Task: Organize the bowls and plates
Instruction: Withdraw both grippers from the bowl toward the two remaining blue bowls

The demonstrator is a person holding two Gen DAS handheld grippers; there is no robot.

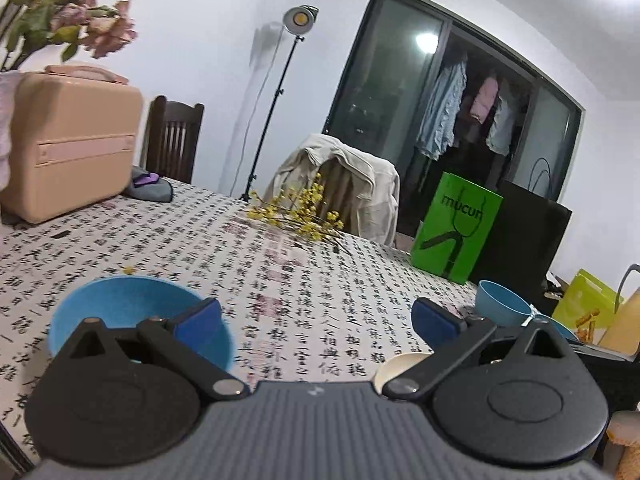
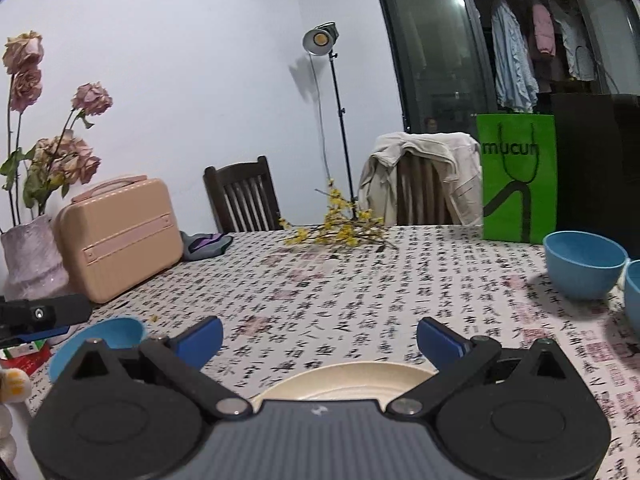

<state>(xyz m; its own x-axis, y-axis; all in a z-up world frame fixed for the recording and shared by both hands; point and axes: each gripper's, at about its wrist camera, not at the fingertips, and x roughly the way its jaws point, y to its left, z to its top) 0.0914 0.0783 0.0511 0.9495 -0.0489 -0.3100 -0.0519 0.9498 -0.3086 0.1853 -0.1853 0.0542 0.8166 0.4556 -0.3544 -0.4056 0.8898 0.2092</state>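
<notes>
Hovering over the calligraphy-print counter [image 2: 360,300], both tongs are spread wide and empty: left tongs [image 1: 316,316] beside a round blue bowl [image 1: 132,312], right tongs [image 2: 320,340] above a cream plate [image 2: 344,384].

Matt blue plastic-looking bowl [image 1: 120,312] and smooth cream plate [image 2: 348,384] rest on the printed cloth tablecloth [image 2: 360,300]; beyond the plate, a glossy green paper bag [image 2: 520,176] and smooth beige hard-shell case [image 2: 120,236]
</notes>
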